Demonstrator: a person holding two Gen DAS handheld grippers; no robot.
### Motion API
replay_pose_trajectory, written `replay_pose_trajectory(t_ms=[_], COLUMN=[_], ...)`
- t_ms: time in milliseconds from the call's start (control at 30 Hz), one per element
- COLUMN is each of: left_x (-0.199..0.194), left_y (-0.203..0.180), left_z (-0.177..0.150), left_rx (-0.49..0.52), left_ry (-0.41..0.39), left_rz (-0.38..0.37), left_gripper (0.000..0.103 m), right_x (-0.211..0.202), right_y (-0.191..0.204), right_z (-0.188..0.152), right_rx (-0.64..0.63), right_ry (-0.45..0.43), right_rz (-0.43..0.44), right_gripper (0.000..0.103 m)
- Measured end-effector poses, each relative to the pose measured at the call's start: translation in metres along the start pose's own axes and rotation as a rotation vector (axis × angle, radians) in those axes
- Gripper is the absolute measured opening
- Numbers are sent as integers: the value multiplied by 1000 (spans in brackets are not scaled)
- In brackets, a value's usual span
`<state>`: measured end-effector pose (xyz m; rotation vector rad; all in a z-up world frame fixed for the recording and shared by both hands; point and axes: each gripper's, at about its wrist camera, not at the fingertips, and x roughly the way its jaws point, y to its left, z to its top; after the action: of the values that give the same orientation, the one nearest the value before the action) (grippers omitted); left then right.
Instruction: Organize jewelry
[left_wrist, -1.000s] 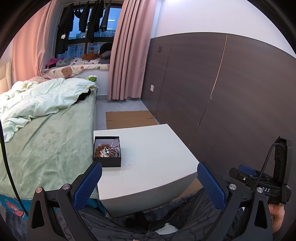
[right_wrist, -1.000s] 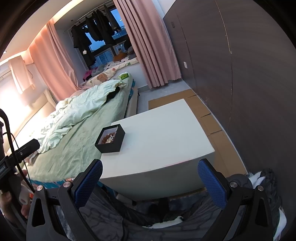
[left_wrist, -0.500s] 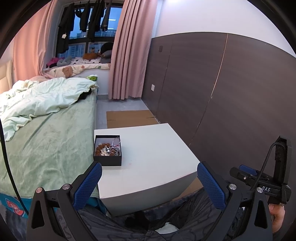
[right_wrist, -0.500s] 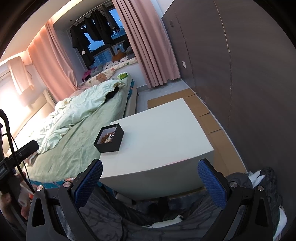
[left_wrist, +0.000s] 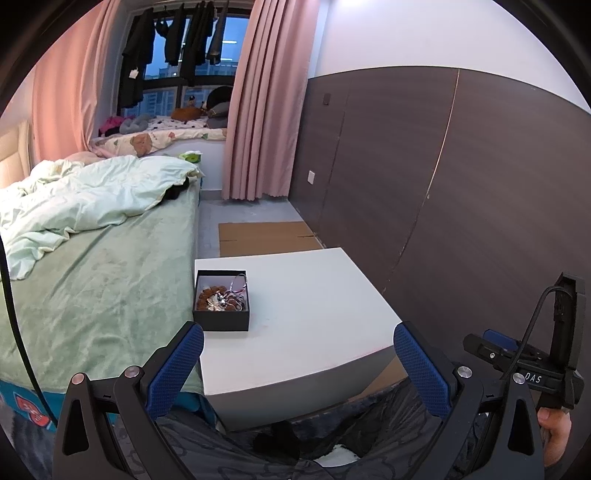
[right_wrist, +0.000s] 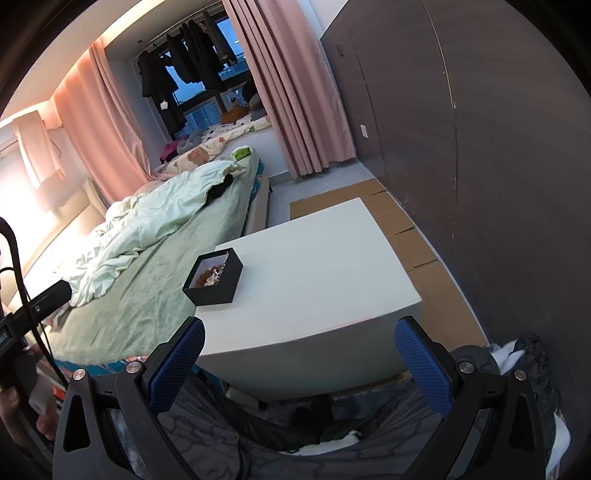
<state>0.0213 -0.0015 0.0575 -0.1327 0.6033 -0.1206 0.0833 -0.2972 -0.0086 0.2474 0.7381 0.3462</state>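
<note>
jewelry sits heaped in the small black cardboard box on the white square table; left gripper and right gripper both gape wide, empty, held back. could be pre-sorting or done, can't tell.

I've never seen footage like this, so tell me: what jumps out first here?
A small black box holding a tangle of jewelry sits on the white table, at its edge nearest the green bed. In front, each open hand-held gripper, left and right, shows blue pads.

A matte black square cardboard box holding brown beads sits at ten o'clock on the plain white table, beside a mint-green bedspread.
</note>
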Motion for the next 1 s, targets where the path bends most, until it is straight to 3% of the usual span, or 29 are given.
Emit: replay_pose_trajectory(t_ms=[1000], left_x=[-8], left_y=[-7], left_z=[-8], left_rx=[28], left_ry=[-7], left_rz=[4], left_gripper=[103], right_x=[2], right_y=[1], right_z=[-14], right_rx=[-5], right_ry=[13], right_rz=[-9], right_gripper=[103])
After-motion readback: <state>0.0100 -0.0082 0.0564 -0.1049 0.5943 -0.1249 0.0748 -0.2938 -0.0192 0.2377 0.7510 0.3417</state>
